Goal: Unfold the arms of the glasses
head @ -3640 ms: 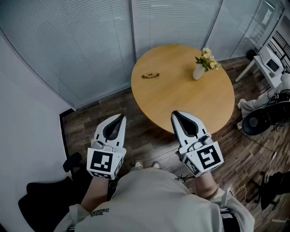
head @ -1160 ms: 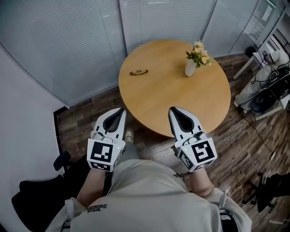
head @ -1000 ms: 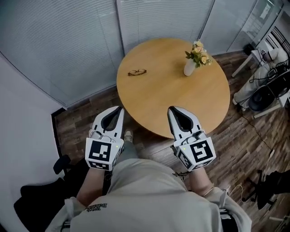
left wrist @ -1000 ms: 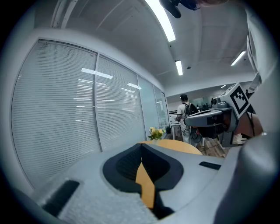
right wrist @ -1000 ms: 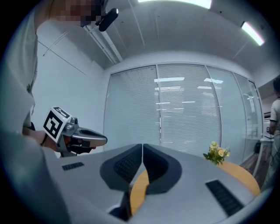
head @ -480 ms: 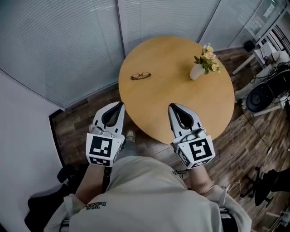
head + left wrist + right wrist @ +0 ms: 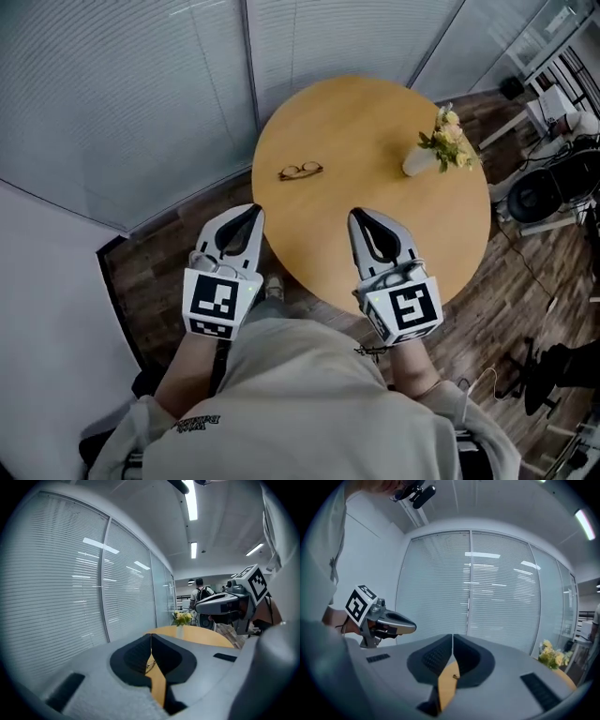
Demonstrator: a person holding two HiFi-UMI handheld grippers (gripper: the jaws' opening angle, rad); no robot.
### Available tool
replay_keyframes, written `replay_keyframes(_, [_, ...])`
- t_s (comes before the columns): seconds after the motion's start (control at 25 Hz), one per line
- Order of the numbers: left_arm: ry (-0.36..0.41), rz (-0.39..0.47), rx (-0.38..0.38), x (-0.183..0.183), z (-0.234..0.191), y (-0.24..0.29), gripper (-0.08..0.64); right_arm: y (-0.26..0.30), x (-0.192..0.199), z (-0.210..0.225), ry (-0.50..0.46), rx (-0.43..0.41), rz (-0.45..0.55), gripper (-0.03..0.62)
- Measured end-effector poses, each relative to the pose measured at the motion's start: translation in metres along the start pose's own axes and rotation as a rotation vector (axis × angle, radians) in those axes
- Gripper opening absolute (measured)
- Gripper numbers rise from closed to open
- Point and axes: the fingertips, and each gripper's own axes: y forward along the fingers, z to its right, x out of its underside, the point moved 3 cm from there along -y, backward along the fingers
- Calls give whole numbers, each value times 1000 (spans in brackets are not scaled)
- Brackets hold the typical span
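We are holding both grippers out in front of us at the near edge of the round wooden tabletop. The left gripper is hanging over the wood floor just beside the tabletop's near-left rim, and its fingers are pressing together at the tips with nothing between them. The right gripper is reaching over the near part of the tabletop, and its fingers are likewise meeting at the tips, gripping nothing.

The glasses are lying flat on the tabletop towards its far-left side, well apart from both grippers and untouched. From the head view they are showing too small for us to tell how their arms are sitting. In the left gripper view we are seeing them only as a thin wire shape through the slot below the fingertips.

A white vase of yellow flowers is standing upright near the tabletop's right edge, well apart from the glasses. Slatted blinds are covering the glass walls behind.
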Motion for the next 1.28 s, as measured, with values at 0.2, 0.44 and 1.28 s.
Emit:
replay_keyframes(0.2, [23,-33,32,8,-34,23,23,41,-4,3,9,29,-20,31])
replay_keyframes(0.44, [17,-31,86,17,-66,56,23,85,0,15,12,60,-58,31])
replay_keyframes(1.28, [161,-136,55,29,-43,123,25,99,38,77,85,46,-99,31])
